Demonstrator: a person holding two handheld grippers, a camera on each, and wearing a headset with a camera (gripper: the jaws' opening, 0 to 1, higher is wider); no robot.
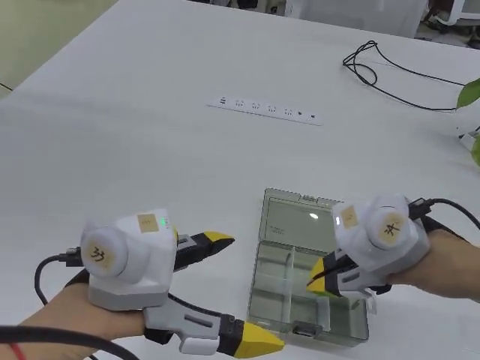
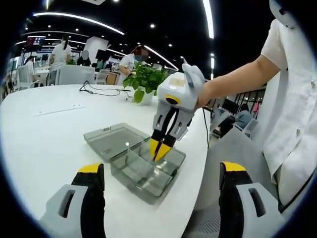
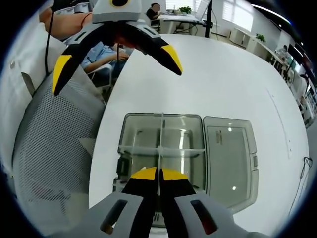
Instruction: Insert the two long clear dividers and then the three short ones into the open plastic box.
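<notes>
The open clear plastic box (image 1: 274, 304) lies near the table's front edge, its lid (image 1: 294, 219) folded back flat. My right gripper (image 1: 318, 277) hovers over the tray with its yellow tips pointing down into it. In the right gripper view the right gripper (image 3: 159, 174) is shut on a thin clear divider (image 3: 161, 130) that runs edge-on along the box (image 3: 132, 135) and crosses another divider (image 3: 178, 150) seated in it. My left gripper (image 1: 241, 291) stands open and holds nothing, left of the box. From the left gripper view the box (image 2: 130, 174) sits ahead of the left gripper (image 2: 161, 171).
A white power strip (image 1: 264, 109) lies across the middle of the table, and a black cable (image 1: 390, 75) loops at the far right by plant leaves (image 1: 469, 94). A mesh chair (image 3: 54, 148) stands just off the table's front edge. People sit in the background.
</notes>
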